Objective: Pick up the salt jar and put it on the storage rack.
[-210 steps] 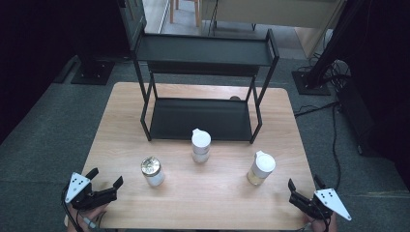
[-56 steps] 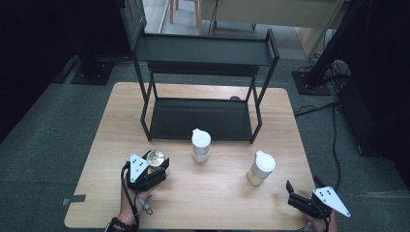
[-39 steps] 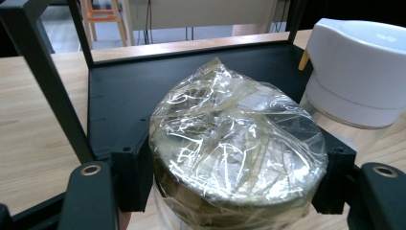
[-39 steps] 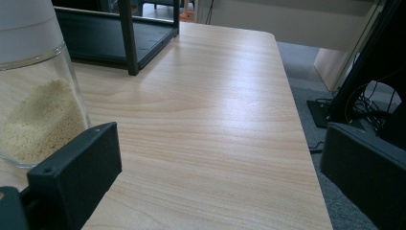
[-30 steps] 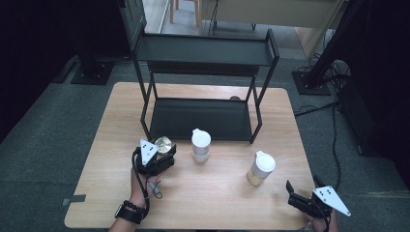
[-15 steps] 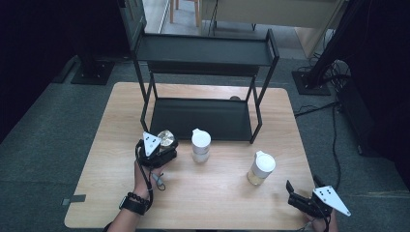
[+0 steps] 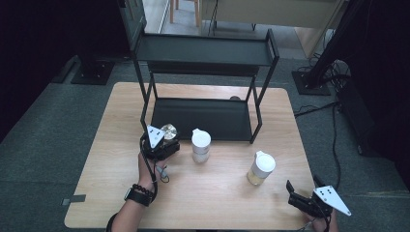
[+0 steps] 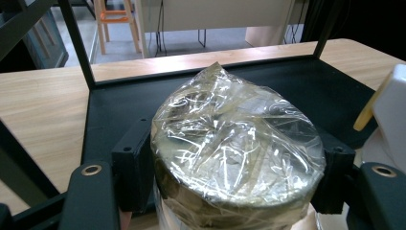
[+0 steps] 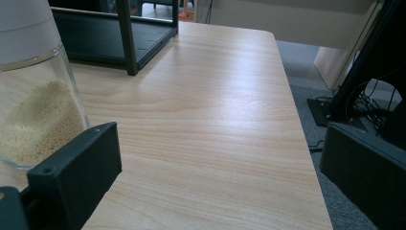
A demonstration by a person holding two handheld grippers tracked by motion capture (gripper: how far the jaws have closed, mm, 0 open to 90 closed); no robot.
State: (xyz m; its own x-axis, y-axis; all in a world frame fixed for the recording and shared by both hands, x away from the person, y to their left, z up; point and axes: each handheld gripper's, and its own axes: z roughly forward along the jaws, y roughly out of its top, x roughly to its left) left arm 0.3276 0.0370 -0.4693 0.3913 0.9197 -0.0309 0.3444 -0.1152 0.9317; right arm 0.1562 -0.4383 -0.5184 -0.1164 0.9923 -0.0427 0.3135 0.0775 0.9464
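My left gripper (image 7: 164,144) is shut on a jar whose top is wrapped in clear film (image 7: 168,130) (image 8: 234,143), its black jaws pressing both sides. It holds the jar at the front left corner of a black two-tier rack (image 7: 203,113) (image 8: 119,103). A white-lidded jar (image 7: 200,144) stands just to its right, its edge showing in the left gripper view (image 8: 390,112). My right gripper (image 7: 302,198) (image 9: 215,187) rests open at the table's front right corner. A glass jar of pale grains with a white lid (image 7: 261,167) (image 9: 33,100) stands just ahead of it, to the left.
The wooden table (image 7: 111,159) has free room at the left and front. The rack's upper shelf (image 7: 203,50) overhangs its lower tray. Off the table's right edge lie cables and a black stand base (image 7: 316,82). An orange stool (image 8: 115,19) stands beyond the table.
My left gripper closed on the film-topped jar at the front left and carried it forward and rightward to the rack's front left corner. The right gripper has stayed put.
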